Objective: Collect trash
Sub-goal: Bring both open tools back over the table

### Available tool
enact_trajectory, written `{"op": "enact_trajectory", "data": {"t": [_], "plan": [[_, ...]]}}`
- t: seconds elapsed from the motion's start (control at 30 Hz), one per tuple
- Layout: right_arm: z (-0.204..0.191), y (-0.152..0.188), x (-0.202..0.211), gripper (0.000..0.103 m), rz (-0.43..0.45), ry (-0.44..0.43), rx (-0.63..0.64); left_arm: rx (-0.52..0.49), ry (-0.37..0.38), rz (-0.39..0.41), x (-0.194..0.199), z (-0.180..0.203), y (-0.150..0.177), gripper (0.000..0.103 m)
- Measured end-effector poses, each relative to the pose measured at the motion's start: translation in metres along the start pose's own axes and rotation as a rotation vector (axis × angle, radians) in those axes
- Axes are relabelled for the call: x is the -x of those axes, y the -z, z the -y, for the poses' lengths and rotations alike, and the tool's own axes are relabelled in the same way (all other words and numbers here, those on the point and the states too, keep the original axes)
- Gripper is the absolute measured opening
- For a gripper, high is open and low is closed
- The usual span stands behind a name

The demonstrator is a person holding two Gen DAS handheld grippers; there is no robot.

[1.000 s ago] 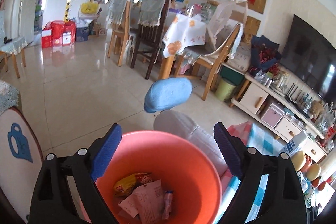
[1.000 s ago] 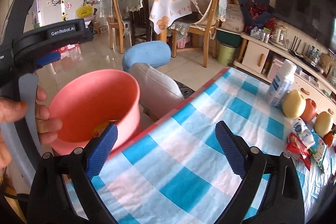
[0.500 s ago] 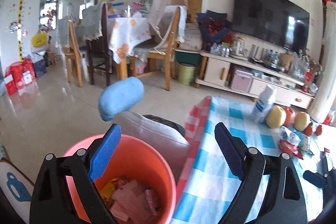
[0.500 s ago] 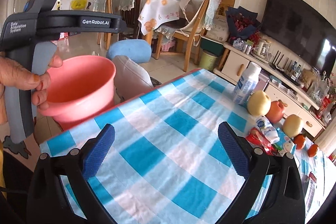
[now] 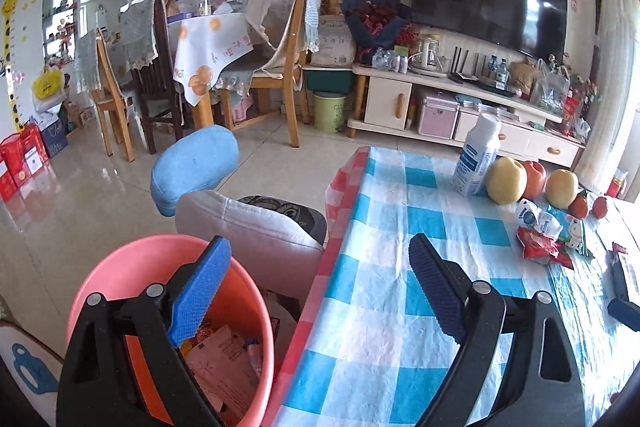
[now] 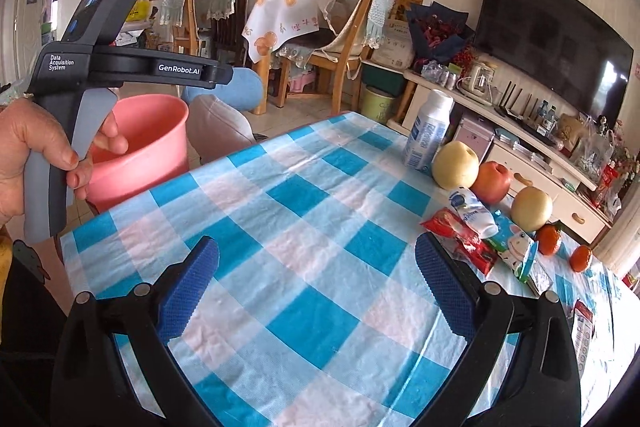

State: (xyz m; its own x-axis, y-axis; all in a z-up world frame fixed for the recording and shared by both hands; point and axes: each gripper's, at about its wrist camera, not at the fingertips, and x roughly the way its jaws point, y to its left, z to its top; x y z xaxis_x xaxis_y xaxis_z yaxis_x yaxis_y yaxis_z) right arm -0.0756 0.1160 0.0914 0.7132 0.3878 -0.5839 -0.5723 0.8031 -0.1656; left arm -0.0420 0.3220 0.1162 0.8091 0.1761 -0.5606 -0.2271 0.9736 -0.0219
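- Left gripper stood wide, nothing between the jaws; right gripper likewise wide and empty over the checked tablecloth.
- Trash: red wrapper and crumpled white pouch lay on the far right of the table, just beside the fruit.
- Pink bucket sat off the near-left table edge, with scraps inside.
- Judged: wrappers light, soft, crinkly, likely slippery; pinch across the bunched middle.
- Wrapper print unreadable; bucket bottom hidden.

smooth pink plastic bucket, crinkled checked tablecloth, glossy tiled floor
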Motion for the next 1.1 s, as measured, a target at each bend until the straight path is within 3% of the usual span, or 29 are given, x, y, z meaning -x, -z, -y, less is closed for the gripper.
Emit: {"op": "enact_trajectory", "data": {"t": [0.57,0.87,0.97,1.1], "plan": [[0.083,0.026,0.025,0.099,0.007,0.112,-0.108,-0.035,0.093,0.005,0.0,0.047,0.006,0.09],[0.113,0.046,0.051,0.099,0.05,0.175,-0.141,-0.174,0.195,-0.007,0.009,0.129,0.009,0.09],[0.127,0.055,0.062,0.099,0.064,0.168,-0.191,-0.217,0.241,-0.017,0.004,0.167,0.006,0.082],[0.14,0.07,0.071,0.099,0.066,0.177,-0.222,-0.161,0.343,-0.103,-0.025,0.212,-0.003,0.082]]}}
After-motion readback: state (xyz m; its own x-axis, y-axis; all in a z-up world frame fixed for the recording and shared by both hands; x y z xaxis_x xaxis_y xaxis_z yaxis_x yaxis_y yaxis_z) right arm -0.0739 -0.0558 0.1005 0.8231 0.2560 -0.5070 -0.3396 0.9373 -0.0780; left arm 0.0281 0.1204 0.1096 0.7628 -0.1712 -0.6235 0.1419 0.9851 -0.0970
